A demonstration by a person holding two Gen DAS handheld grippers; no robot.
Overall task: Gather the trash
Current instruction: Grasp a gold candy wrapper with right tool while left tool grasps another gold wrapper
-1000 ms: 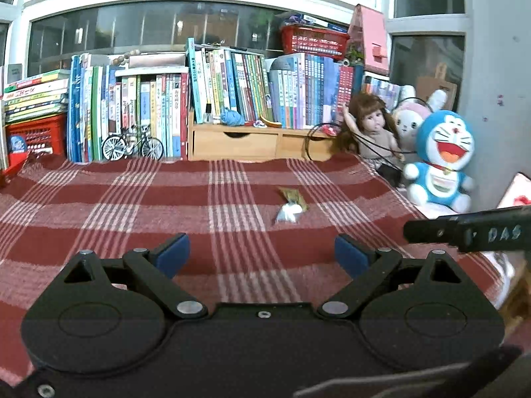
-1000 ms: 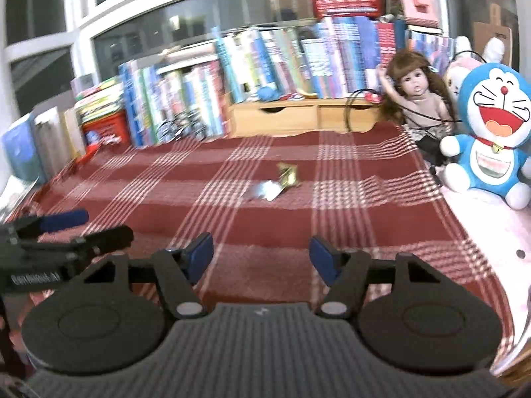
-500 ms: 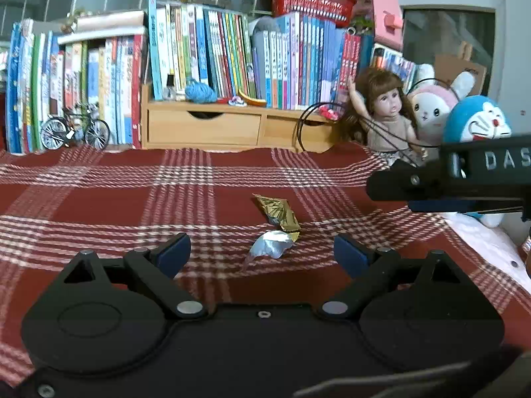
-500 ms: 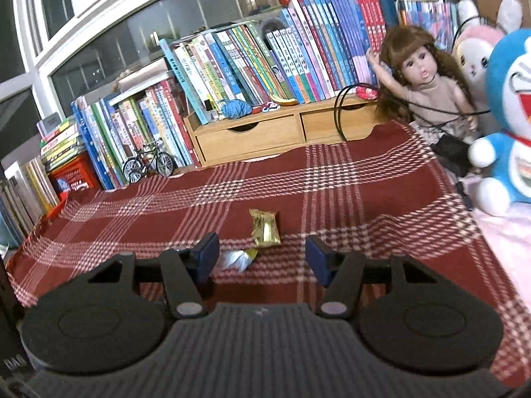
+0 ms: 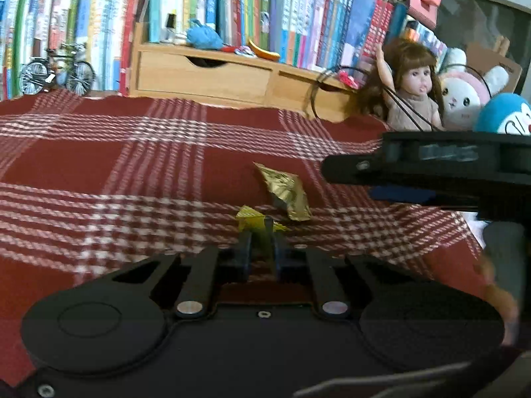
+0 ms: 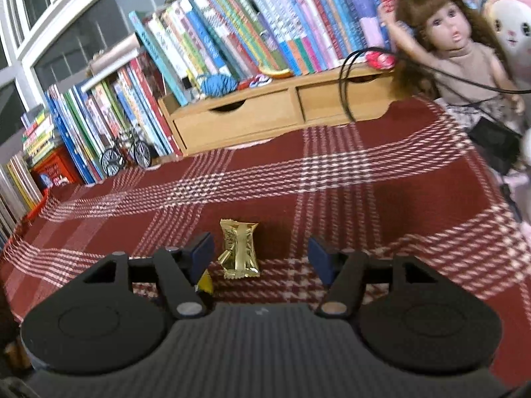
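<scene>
Two wrappers lie on the red plaid cloth (image 5: pixel 99 172). My left gripper (image 5: pixel 260 248) is shut on the crumpled yellow-silver wrapper (image 5: pixel 252 220), whose top pokes out above the pads. Just beyond it lies the gold foil wrapper (image 5: pixel 287 192). My right gripper (image 6: pixel 261 255) is open and low over the cloth, with the gold foil wrapper (image 6: pixel 239 248) between its fingers, closer to the left finger (image 6: pixel 202 253). A yellow corner of the other wrapper (image 6: pixel 204 282) shows under that finger. In the left wrist view the right gripper (image 5: pixel 431 169) reaches in from the right.
A wooden drawer box (image 6: pixel 265 116) and rows of books (image 5: pixel 232 3) line the back edge. A model bicycle (image 5: pixel 54 73) stands at the back left. A doll (image 6: pixel 454 49), plush toys (image 5: pixel 464 96) and a black cable (image 6: pixel 345 76) crowd the right side.
Both grippers moved forward and down to the wrappers. The left gripper went from open to shut on the yellow-silver wrapper. The right gripper now straddles the gold one.
</scene>
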